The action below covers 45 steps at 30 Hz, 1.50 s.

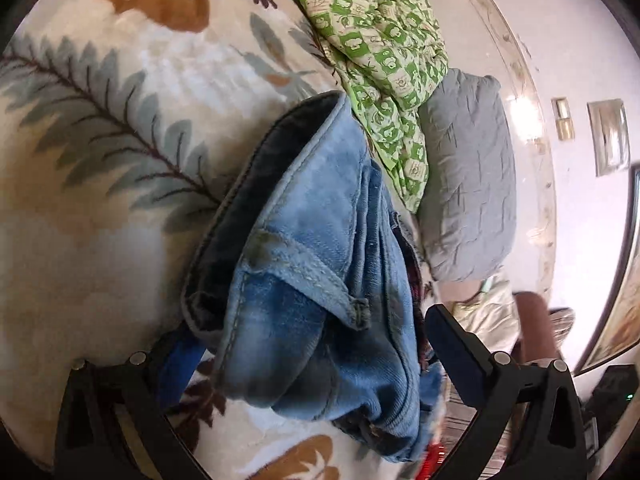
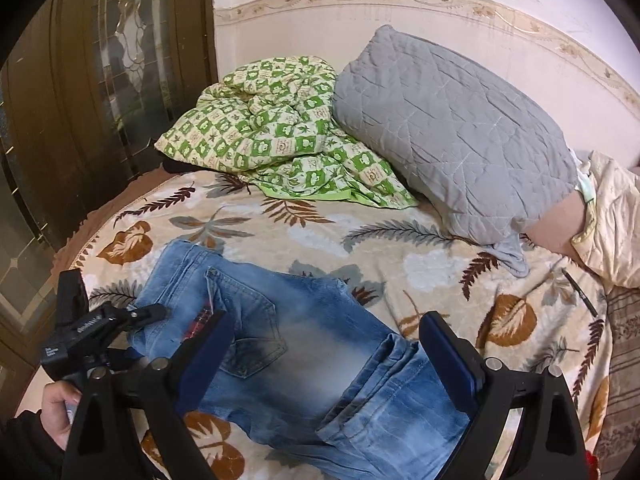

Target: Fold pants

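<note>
Faded blue jeans (image 2: 300, 320) lie folded lengthwise on a leaf-patterned bedspread (image 2: 400, 240), waist to the left and legs running toward the lower right. My right gripper (image 2: 328, 336) hovers over their middle, open, with the denim beneath both pads. The left gripper (image 2: 108, 304) is at the waist end, held by a person's hand (image 2: 56, 412). In the left wrist view the bunched waistband of the jeans (image 1: 320, 240) fills the gap of the left gripper (image 1: 316, 348), whose fingers stand wide apart; the left pad is partly hidden behind the denim.
A green checked quilt (image 2: 272, 132) and a grey quilted pillow (image 2: 452, 132) are piled at the head of the bed by the wall. A pen (image 2: 580, 292) lies on the right. A dark glazed door (image 2: 100, 80) stands on the left. Cream quilted cloth (image 2: 616, 216) is at the right edge.
</note>
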### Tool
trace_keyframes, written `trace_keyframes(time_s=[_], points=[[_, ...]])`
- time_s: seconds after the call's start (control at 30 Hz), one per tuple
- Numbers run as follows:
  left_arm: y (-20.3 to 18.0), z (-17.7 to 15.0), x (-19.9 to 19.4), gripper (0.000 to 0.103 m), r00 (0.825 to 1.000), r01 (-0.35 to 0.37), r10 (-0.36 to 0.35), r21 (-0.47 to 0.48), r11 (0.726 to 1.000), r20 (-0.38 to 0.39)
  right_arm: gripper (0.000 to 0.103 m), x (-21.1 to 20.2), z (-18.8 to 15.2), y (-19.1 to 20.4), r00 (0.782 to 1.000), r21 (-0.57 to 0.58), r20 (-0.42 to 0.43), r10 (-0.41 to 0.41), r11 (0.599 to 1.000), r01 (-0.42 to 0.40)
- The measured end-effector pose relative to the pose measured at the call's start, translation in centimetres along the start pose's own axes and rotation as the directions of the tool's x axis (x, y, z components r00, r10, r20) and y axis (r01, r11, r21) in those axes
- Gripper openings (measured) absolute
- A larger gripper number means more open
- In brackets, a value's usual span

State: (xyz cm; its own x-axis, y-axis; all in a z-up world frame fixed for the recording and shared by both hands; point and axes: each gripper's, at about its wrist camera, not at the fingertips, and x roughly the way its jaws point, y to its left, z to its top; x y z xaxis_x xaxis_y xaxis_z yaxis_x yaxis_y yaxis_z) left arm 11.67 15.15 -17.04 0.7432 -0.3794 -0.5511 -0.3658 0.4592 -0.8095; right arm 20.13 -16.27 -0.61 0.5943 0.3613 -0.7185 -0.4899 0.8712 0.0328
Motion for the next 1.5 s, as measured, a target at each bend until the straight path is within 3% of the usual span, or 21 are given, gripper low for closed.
trace_keyframes(time_s=[0.07,0.1,0.13,0.17,0.27,0.33,0.43,0.5,0.53,0.57,0.67,0.7,0.73,0.77,0.97,1.17,1.33,1.5], points=[[0.2,0.0,-0.4,0.097,1.000,0.011,-0.011,-0.008,1.000,0.026,0.095,-0.2,-0.3,-0.3,1.000,0.002,0.001,-0.001,1.000,0.001],[0.3,0.2,-0.7,0.084,0.999,-0.009,0.009,0.002,1.000,0.039,0.095,-0.4,-0.4,-0.5,1.000,0.000,0.004,-0.003,1.000,0.003],[0.0,0.5,-1.0,0.037,0.996,-0.079,0.077,0.041,0.996,0.055,0.095,-0.5,-0.7,-0.7,1.000,-0.003,0.006,-0.005,1.000,0.005],[-0.3,1.1,-1.3,0.031,0.990,-0.126,0.119,0.090,0.988,0.074,0.095,-0.6,-0.8,-0.9,1.000,-0.005,0.007,-0.006,1.000,0.006],[-1.6,2.2,-2.6,0.024,0.992,-0.104,0.084,0.223,0.969,0.097,0.095,-0.8,-1.4,-1.9,1.000,0.017,0.009,-0.005,1.000,0.005],[-4.0,2.1,-3.8,0.023,0.987,-0.124,0.076,0.377,0.918,0.141,0.095,-0.7,-1.8,-2.6,1.000,0.042,0.009,0.005,0.999,-0.006],[-6.4,1.1,-4.5,0.023,0.979,-0.151,0.054,0.522,0.840,0.195,0.095,-0.2,-2.4,-3.2,1.000,0.071,0.001,0.018,0.997,-0.018],[-7.0,0.8,-4.1,0.023,0.971,-0.198,0.079,0.574,0.795,0.225,0.095,0.2,-2.7,-3.3,1.000,0.072,-0.008,0.024,0.997,-0.024],[-6.8,0.9,-3.9,0.023,0.969,-0.211,0.093,0.576,0.790,0.227,0.095,0.3,-2.9,-3.2,1.000,0.067,-0.011,0.025,0.997,-0.024],[-5.9,1.3,-3.5,0.023,0.967,-0.234,0.134,0.553,0.800,0.215,0.095,0.5,-3.1,-3.1,1.000,0.055,-0.016,0.026,0.998,-0.025],[-1.7,3.1,-1.2,0.026,0.968,-0.248,0.232,0.414,0.876,0.090,0.095,1.0,-3.2,-2.7,0.999,0.030,-0.026,0.026,0.999,-0.025],[-0.1,3.4,-0.7,0.027,0.972,-0.230,0.229,0.363,0.903,0.046,0.095,1.3,-3.2,-2.7,0.999,0.030,-0.031,0.031,0.999,-0.030],[1.0,3.6,-0.9,0.027,0.983,-0.181,0.179,0.317,0.931,0.036,0.095,1.7,-2.9,-2.5,0.998,0.034,-0.039,0.040,0.999,-0.039],[1.4,3.7,-1.1,0.029,0.988,-0.154,0.151,0.300,0.941,0.031,0.095,2.0,-2.7,-2.4,0.998,0.035,-0.046,0.049,0.998,-0.047],[2.0,3.1,-1.2,0.030,0.991,-0.132,0.115,0.310,0.942,0.073,0.095,5.7,1.8,1.9,0.981,-0.010,-0.118,0.152,0.988,-0.154],[2.1,2.4,-1.8,0.030,0.992,-0.121,0.098,0.334,0.935,0.086,0.095,11.7,6.7,12.0,0.919,-0.109,-0.281,0.277,0.942,-0.318],[2.0,2.2,-1.9,0.030,0.991,-0.125,0.098,0.353,0.927,0.095,0.095,17.5,8.3,20.1,0.881,-0.213,-0.414,0.228,0.917,-0.338],[2.0,2.1,-1.9,0.030,0.992,-0.114,0.087,0.359,0.926,0.092,0.095,23.0,8.3,23.2,0.832,-0.213,-0.539,0.132,0.934,-0.287]])
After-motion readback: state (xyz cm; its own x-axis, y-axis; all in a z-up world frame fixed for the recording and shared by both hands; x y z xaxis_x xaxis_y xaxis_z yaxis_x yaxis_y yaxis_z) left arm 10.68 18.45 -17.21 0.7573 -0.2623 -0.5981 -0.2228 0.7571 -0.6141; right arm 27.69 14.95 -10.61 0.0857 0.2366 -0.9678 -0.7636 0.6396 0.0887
